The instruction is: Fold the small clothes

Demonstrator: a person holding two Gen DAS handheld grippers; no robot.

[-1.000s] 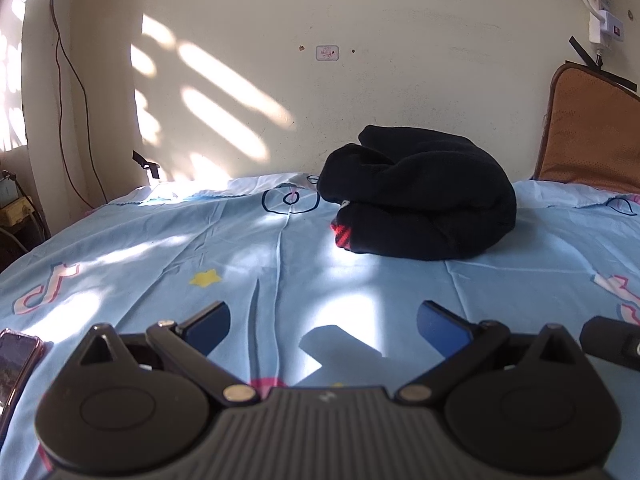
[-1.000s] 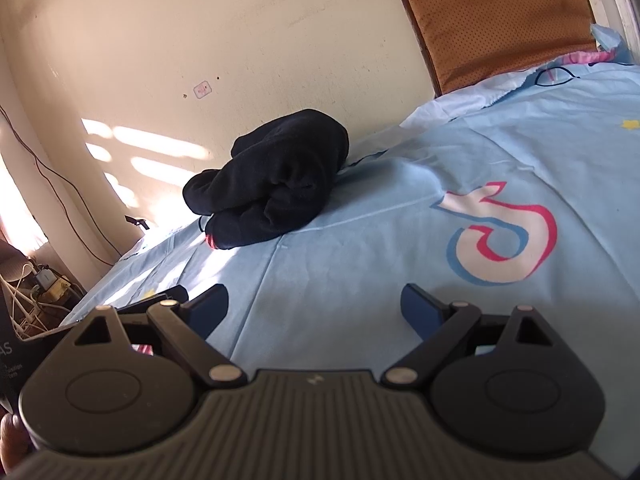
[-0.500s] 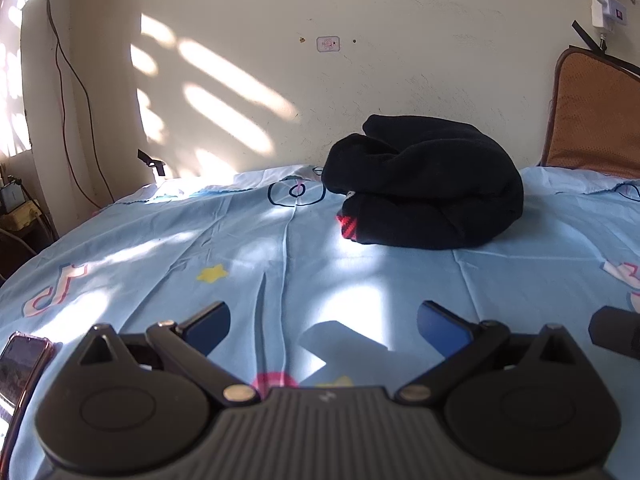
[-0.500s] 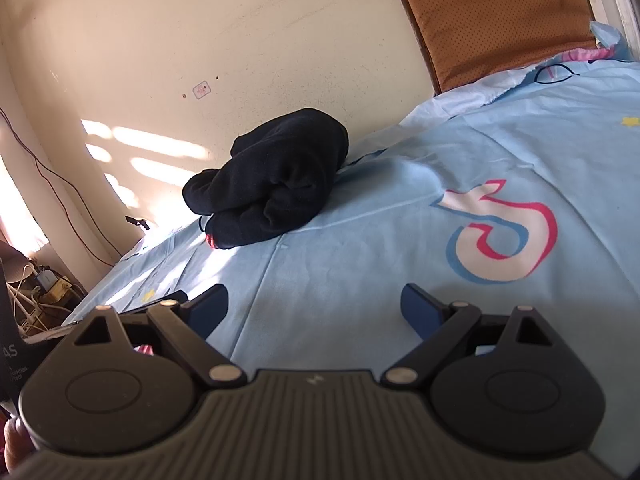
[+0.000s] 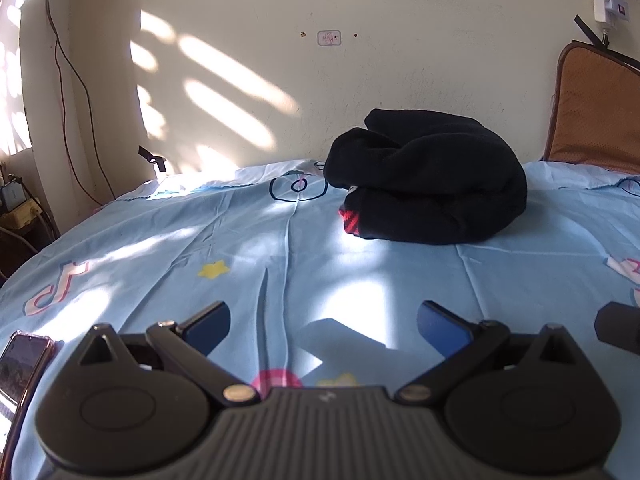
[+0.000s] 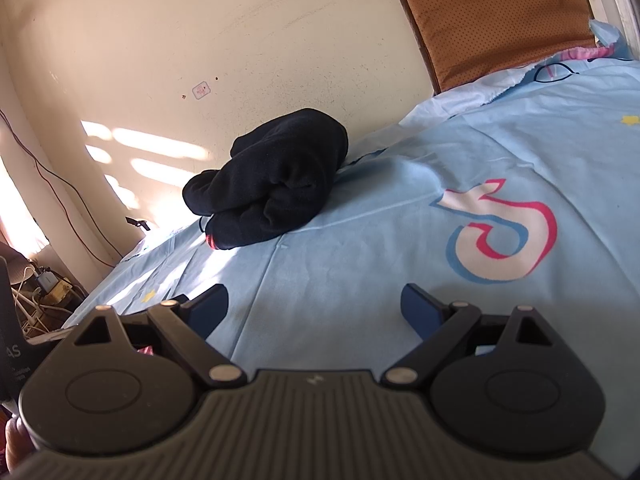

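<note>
**Inspector:** Tongs first. Left tongs [image 5: 322, 322]: blue fingers spread wide, nothing between them, hovering over the bed sheet [image 5: 240, 248]. Right tongs [image 6: 314, 306]: likewise spread wide and empty, above the same sheet.

**Clerk:** What is obscured?

**Inspector:** The black garment [image 5: 430, 178] is bundled on itself, so its type cannot be read. A red striped patch [image 5: 349, 222] shows at its lower left edge; what it belongs to is unclear. At the left view's right edge, a dark object [image 5: 618, 330] is cut off by the frame. A phone [image 5: 22, 360] at the lower left is partly hidden behind the tongs' housing. The small label [image 5: 329, 38] on the wall is too small to read.

**Clerk:** Location of the garment?

**Inspector:** On the bed, at its far side close to the wall, well apart from both tongs. Nothing lies between the tongs and the garment.

**Clerk:** Surroundings?

**Inspector:** A brown cushion [image 6: 496, 16] stands against the wall to the right of the garment. A thin cable [image 5: 68, 64] runs down the wall at left. Sunlight patches fall on wall and sheet.
</note>
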